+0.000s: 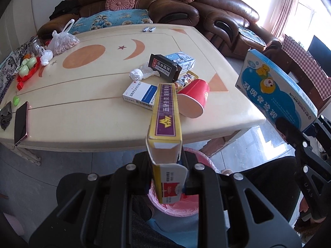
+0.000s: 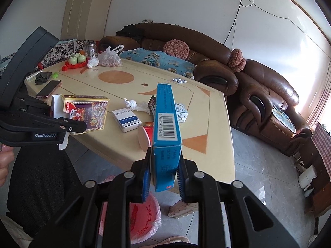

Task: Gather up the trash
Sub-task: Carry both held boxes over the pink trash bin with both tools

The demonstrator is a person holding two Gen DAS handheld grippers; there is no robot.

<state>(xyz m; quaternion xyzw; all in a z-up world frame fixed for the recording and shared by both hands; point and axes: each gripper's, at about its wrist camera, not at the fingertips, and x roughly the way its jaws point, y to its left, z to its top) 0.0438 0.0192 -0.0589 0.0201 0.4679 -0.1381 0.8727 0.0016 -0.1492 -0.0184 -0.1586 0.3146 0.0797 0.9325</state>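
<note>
The left hand-held gripper (image 1: 167,177) pinches a yellow-purple box (image 1: 165,128) above the pink-lined bin (image 1: 178,204), apparently ready to drop it. The right hand-held gripper (image 2: 163,177) clamps a blue box (image 2: 167,124) near the bin. More trash, including the red cup (image 1: 193,101), lies on the counter (image 1: 82,95).

Open floor (image 2: 258,175) right of table (image 2: 217,144); bin (image 2: 144,217) below.
</note>
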